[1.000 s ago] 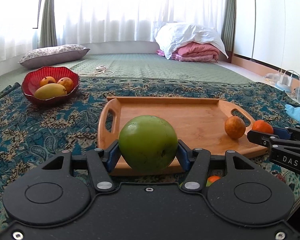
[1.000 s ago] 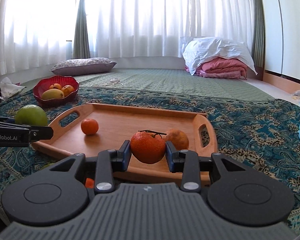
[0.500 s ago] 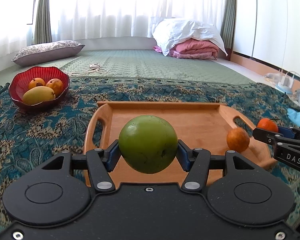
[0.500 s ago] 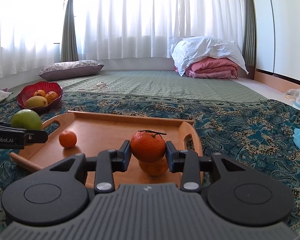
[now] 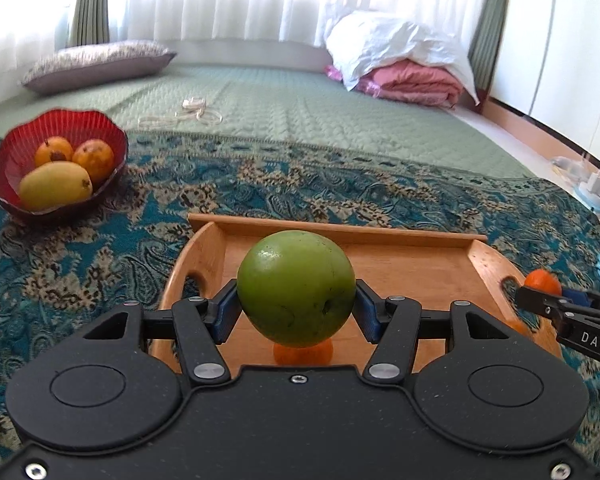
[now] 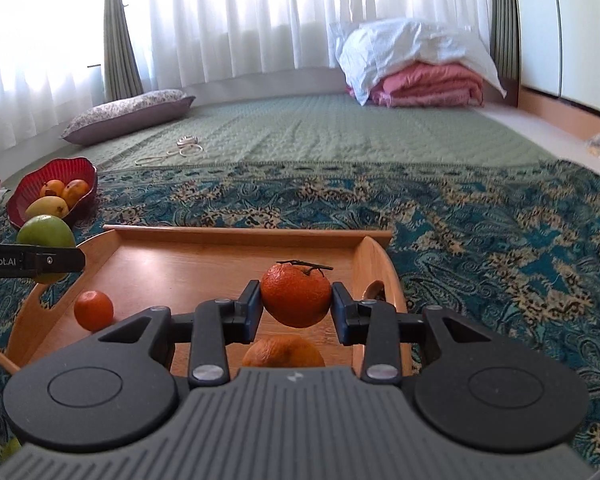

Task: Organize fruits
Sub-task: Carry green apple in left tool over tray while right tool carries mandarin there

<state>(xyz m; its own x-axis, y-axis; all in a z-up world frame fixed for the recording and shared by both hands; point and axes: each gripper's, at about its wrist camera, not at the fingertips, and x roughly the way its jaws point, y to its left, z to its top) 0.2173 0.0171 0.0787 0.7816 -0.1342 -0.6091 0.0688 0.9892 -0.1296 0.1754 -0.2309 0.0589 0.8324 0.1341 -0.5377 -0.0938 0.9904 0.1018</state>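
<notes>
Left gripper (image 5: 296, 312) is clamped on a green apple (image 5: 296, 288), held above the near left part of the wooden tray (image 5: 380, 256). Right gripper (image 6: 296, 312) is clamped on a stemmed tangerine (image 6: 295, 294) above the tray's right end, inside the raised rim. Two oranges (image 6: 94, 310) lie on the tray floor, well apart. The red fruit bowl (image 5: 8, 184) stands far left on the patterned rug (image 6: 480, 232), clear of the tray's edge.

Patterned blanket (image 5: 100, 264) on floor bears wooden tray (image 5: 420, 264), red bowl (image 5: 4, 184).
</notes>
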